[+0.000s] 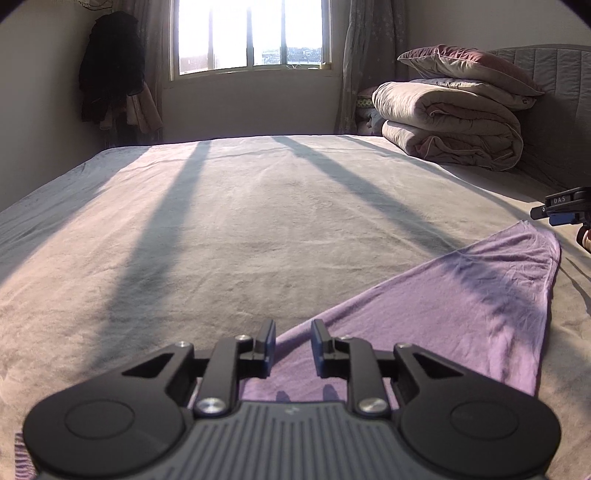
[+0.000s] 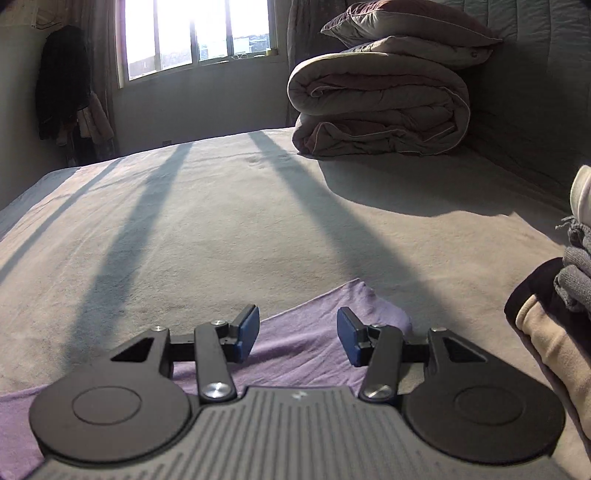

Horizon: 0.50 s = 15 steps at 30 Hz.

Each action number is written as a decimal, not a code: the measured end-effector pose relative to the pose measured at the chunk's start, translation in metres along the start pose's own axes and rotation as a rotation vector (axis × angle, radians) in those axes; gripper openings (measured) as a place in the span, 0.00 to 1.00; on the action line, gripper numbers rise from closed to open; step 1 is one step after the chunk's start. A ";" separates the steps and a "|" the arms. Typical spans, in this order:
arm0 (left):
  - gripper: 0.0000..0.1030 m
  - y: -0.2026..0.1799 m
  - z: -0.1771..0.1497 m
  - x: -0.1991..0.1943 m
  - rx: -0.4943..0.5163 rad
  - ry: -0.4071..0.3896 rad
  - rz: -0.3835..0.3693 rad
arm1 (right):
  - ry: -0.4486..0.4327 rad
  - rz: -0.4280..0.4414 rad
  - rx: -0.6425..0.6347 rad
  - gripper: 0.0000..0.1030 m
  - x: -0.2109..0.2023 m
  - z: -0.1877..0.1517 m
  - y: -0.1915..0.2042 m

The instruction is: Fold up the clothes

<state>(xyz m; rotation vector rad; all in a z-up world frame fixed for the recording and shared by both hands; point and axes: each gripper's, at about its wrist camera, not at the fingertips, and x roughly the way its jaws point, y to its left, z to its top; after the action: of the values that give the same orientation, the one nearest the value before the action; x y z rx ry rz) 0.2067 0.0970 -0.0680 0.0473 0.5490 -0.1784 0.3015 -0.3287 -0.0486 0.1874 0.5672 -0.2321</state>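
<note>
Both the left gripper [image 1: 293, 341] and right gripper [image 2: 297, 330] stand with jaws parted and empty, the purple garment [image 1: 461, 306] lying flat just below their fingertips.

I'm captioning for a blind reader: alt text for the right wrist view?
Open right gripper hovers over a flat purple garment on a grey bed; folded quilt and window behind, stacked clothes at right.

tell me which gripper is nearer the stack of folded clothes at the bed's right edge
Right. The right gripper hovers over the purple garment just left of the clothes stack; the left gripper is farther left.
</note>
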 end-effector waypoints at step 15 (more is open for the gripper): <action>0.22 -0.002 -0.008 0.014 -0.012 0.045 -0.017 | 0.143 0.198 0.714 0.29 0.012 -0.025 -0.094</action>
<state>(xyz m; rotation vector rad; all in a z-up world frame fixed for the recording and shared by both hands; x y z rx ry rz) 0.2138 0.0941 -0.0815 0.0355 0.5955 -0.1906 0.2728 -0.4147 -0.0864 0.9537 0.5848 -0.2217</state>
